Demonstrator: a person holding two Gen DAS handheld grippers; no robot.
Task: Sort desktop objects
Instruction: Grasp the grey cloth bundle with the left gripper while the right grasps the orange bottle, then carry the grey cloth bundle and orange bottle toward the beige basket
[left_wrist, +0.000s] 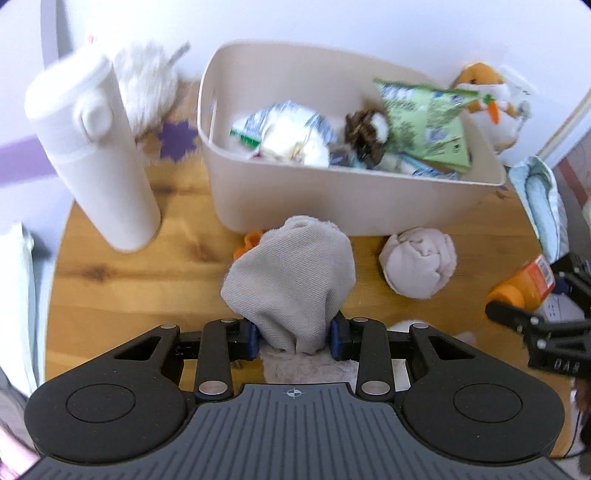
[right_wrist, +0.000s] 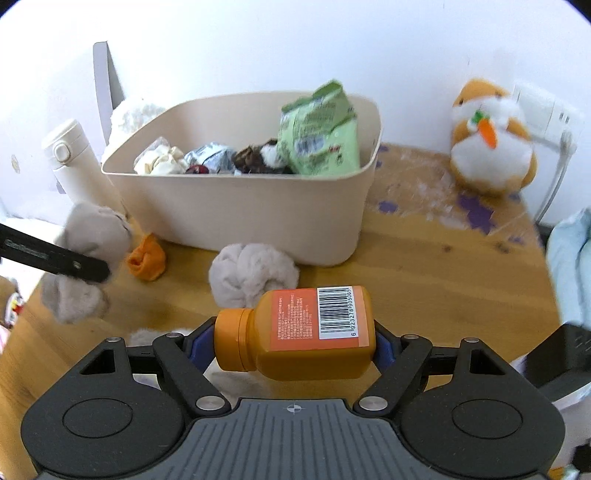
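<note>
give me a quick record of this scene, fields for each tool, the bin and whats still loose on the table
left tool: shut on grey sock
right tool: shut on orange bottle, held sideways
bin: beige, holds green packet and other wrappers
loose on table: rolled grey sock, small orange sock
beside bin: white flask, plush toy
</note>
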